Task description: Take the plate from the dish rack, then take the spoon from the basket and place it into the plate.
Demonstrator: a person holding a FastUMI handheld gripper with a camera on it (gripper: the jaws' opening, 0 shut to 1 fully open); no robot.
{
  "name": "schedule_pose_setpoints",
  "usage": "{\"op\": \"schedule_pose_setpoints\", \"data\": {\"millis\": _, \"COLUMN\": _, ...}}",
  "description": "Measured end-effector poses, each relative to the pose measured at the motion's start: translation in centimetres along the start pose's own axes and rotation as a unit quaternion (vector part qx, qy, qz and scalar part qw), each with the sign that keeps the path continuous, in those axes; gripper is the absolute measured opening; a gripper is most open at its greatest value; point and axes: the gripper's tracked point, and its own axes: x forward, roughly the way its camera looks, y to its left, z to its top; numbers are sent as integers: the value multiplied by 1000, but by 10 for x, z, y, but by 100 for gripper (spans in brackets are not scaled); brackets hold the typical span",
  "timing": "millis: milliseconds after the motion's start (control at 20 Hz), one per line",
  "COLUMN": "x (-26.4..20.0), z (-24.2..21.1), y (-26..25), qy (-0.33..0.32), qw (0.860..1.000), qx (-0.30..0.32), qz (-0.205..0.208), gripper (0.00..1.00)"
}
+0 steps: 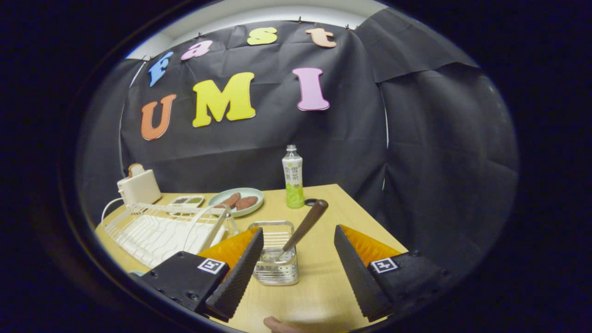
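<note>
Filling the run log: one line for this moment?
tool: open | spoon: in basket, between fingers | dish rack: beside

Spoon point(303, 227) bowl hidden inside the basket point(276, 259) — only the handle shows. Dish rack point(159, 229) near corner behind a finger point(238, 273) — small tray point(186, 200) contents too small to tell.

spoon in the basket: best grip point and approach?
Grip the spoon's brown handle near its upper end, coming from above and in front. It leans up and right, clear of the wire basket; the bowl sits inside. The claw is open, basket between its fingers.
</note>
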Motion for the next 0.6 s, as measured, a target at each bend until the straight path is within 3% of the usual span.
{"op": "schedule_pose_setpoints", "data": {"millis": 150, "x": 20, "z": 14, "y": -1, "qy": -10, "qw": 1000, "qx": 26, "qz": 4, "gripper": 93}}
{"op": "schedule_pose_setpoints", "data": {"millis": 500, "x": 38, "z": 14, "y": 13, "qy": 0, "qw": 1000, "qx": -10, "qz": 9, "gripper": 34}}
{"op": "schedule_pose_setpoints", "data": {"millis": 600, "x": 35, "z": 18, "y": 24, "qy": 0, "qw": 1000, "qx": -20, "qz": 15, "gripper": 29}}
